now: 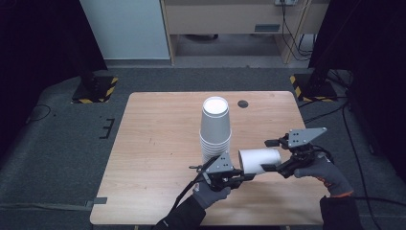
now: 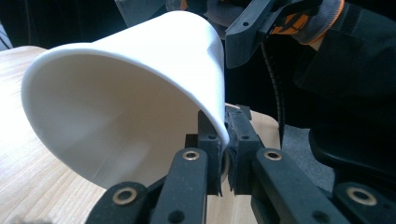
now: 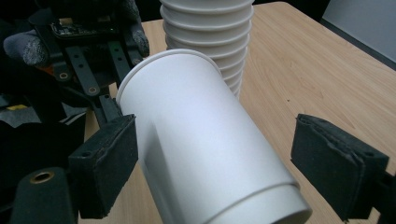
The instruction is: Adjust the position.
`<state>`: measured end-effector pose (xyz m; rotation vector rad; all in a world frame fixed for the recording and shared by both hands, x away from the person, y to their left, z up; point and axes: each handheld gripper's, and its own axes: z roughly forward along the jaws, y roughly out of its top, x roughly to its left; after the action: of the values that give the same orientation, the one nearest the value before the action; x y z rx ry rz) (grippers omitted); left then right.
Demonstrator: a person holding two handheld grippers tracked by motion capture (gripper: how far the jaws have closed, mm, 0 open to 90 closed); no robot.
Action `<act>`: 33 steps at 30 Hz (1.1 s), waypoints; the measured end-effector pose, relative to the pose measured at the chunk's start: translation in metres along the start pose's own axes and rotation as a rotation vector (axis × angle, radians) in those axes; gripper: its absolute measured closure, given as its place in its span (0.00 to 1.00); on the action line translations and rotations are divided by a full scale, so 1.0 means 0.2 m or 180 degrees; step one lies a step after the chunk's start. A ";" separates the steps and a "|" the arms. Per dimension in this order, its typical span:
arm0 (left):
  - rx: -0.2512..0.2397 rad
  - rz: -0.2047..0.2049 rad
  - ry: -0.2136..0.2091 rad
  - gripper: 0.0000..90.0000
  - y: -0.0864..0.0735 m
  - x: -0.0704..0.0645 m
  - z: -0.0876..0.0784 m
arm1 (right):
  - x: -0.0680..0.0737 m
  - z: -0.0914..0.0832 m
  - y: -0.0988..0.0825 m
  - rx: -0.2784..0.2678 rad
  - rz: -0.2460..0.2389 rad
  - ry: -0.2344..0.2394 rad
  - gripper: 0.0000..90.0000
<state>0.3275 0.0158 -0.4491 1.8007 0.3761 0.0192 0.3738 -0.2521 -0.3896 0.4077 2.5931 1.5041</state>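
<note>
Nearest the lens, my left claw [image 2: 224, 154] has its two black jaws pinched tight on the rim of a white paper cup [image 2: 140, 93], the thin wall caught between the pads with the cup's open mouth gaping toward that camera. From above, this claw [image 1: 246, 176] sits at the near side of the desk [image 1: 158, 143], and the cup [image 1: 260, 160] lies on its side in the air between my two hands, mouth toward my left and base toward my right. My left hand [image 1: 210, 191] is in a grey glove, and its cable trails down off the near edge.

My right claw [image 3: 215, 163] stands wide: its pads flank the cup [image 3: 205, 144] near the base end, one close against the cup's side, where I cannot tell whether it touches, the other well apart from it. It holds nothing. In the high view that claw [image 1: 277, 155] reaches in from the right, with its grey three-cornered plate on top and my right hand [image 1: 321, 170] gloved behind it.

Just beyond the held cup stands a stack of white cups [image 1: 215, 129], upright, mouth up, near the middle of the desk. In the right gripper view the stack's rims [image 3: 210, 28] rise just behind the cup's mouth. A small dark round spot [image 1: 243, 103] lies on the far part of the desk
</note>
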 end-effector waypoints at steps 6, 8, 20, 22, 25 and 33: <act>0.0028 -0.0008 -0.0035 0.95 0.00 0.00 0.00 | 0.00 0.01 0.00 0.0058 -0.0029 0.0034 0.17; 0.0026 -0.0008 -0.0040 0.95 0.00 0.00 0.00 | 0.00 0.01 -0.01 0.0080 -0.0037 0.0050 0.17; 0.0063 0.0015 -0.0078 0.95 0.01 0.00 0.01 | 0.01 0.03 -0.01 0.0181 -0.0062 0.0112 0.17; 0.0091 0.0024 -0.0086 0.95 0.00 0.00 0.01 | 0.01 0.04 -0.02 0.0215 -0.0056 0.0137 0.16; 0.0126 0.0029 -0.0105 0.95 0.00 0.00 0.02 | 0.00 0.04 -0.02 0.0250 -0.0043 0.0177 0.17; 0.0153 0.0047 -0.0147 0.95 0.01 -0.01 0.02 | 0.00 0.07 -0.02 0.0383 -0.0061 0.0272 0.17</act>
<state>0.3281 0.0111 -0.4474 1.8481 0.3329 -0.0212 0.3753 -0.2422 -0.3995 0.3363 2.7545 1.3937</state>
